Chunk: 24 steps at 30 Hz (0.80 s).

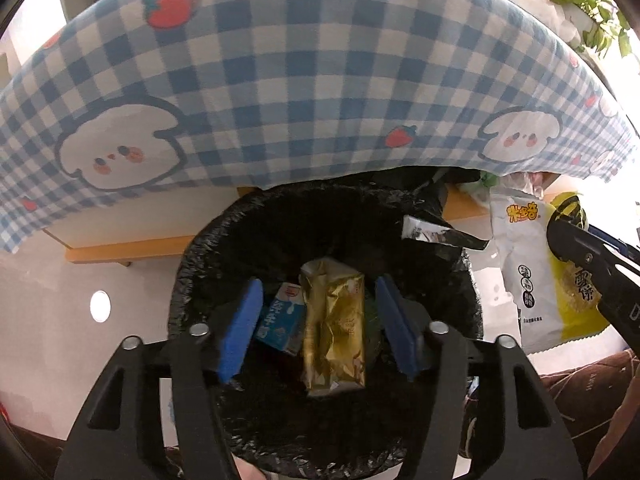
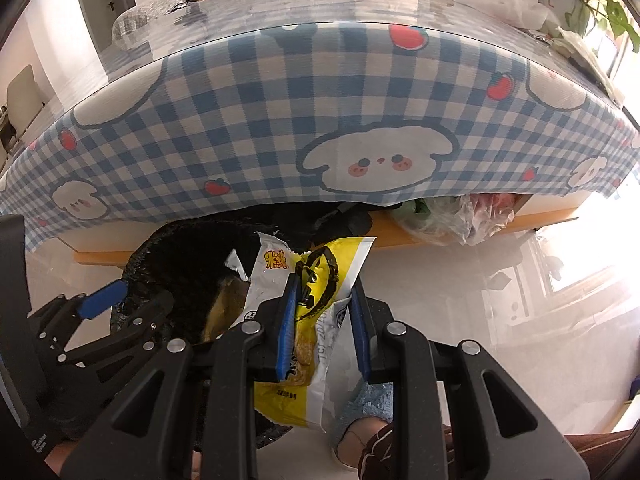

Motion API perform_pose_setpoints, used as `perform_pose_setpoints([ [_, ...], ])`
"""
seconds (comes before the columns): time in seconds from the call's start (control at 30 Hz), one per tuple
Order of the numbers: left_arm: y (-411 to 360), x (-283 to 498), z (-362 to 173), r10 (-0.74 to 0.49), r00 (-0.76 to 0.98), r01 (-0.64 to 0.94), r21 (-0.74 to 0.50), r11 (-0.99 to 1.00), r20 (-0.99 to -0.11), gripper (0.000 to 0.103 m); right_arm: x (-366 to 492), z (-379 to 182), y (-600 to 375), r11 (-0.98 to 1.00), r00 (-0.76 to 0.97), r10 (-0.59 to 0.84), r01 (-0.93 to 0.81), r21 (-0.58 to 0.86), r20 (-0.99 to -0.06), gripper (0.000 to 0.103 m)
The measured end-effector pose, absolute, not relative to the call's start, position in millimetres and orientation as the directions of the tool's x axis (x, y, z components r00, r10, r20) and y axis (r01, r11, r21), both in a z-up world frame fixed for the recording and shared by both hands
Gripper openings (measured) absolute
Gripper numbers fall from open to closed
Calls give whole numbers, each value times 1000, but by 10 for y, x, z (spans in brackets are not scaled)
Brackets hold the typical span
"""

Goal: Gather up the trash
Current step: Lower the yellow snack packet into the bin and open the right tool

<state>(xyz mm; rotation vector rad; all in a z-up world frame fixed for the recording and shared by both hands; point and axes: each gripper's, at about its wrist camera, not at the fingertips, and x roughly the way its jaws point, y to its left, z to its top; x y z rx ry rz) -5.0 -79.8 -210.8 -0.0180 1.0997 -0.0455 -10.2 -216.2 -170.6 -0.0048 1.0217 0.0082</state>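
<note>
**Snack bag held just right of the bin mouth**

Snack bag (image 2: 310,320), yellow and white, hangs in the right gripper (image 2: 324,320), whose blue pads are closed onto it, pinching it around the middle; the bag's long axis runs roughly up and down, one end above the fingers and the other drooping below. From the left wrist view the same bag (image 1: 528,280) sits to the right of the bin (image 1: 192,264), outside its black-lined rim. The coming move turns on that offset: the bin mouth lies to the left of the bag and lower, so the right gripper, the only one carrying anything, likely needs to travel left over the rim before letting go.

The left gripper (image 1: 320,320) hovers over the bin with its jaws spread wide and nothing between them; below it lie a gold wrapper (image 1: 334,332) and a small blue carton (image 1: 280,320). A checked tablecloth (image 2: 280,120) overhangs the bin's far side.
</note>
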Motion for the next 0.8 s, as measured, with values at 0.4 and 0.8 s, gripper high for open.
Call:
perform_pose_setpoints([
  [0.4, -336, -201, -1921, -5, 505, -23, -20, 1000, -863, 94, -119, -1829, -1832, 998, 503, 36, -59, 7, -864, 23],
  [0.8, 170, -310, -1829, 20, 522, -90, -33, 995, -853, 97, -52, -1865, -1347, 993, 494, 82, -110, 31, -866, 23],
])
